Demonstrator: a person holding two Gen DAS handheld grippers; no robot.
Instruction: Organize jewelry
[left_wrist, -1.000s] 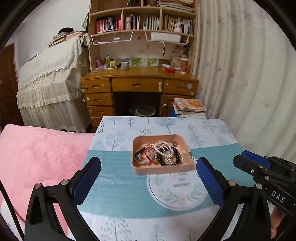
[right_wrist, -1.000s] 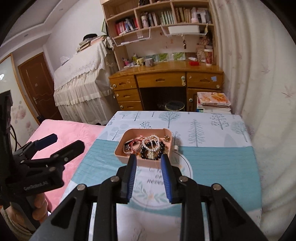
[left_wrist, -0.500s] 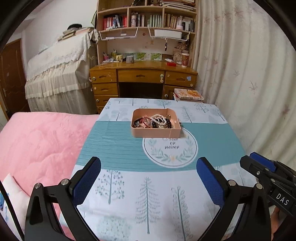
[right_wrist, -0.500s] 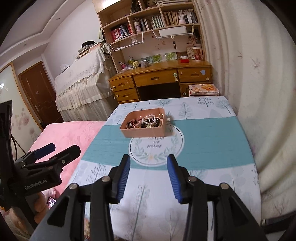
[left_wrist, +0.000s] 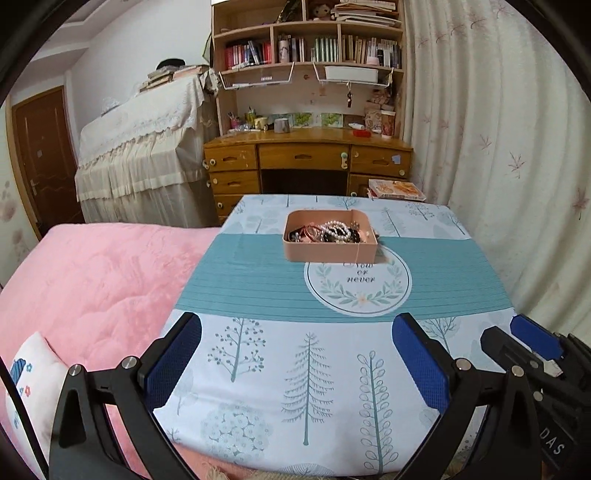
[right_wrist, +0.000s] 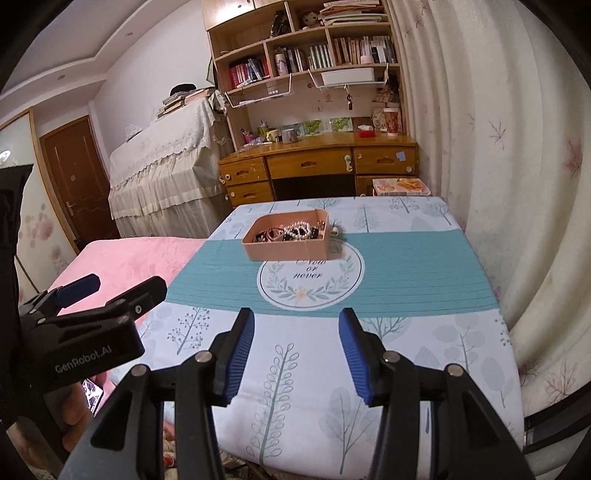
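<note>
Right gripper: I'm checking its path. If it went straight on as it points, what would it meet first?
Probably the tablecloth near its round wreath print, short of the pink jewelry tray; depth is uncertain.

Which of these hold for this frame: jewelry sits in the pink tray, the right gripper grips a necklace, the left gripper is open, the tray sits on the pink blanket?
1. Jewelry lies in the pink tray. True.
2. The right gripper grips a necklace. False: its jaws, just opening, hold nothing.
3. The left gripper is open and empty. True.
4. The tray sits on the pink blanket. False: it sits on the tablecloth.
</note>
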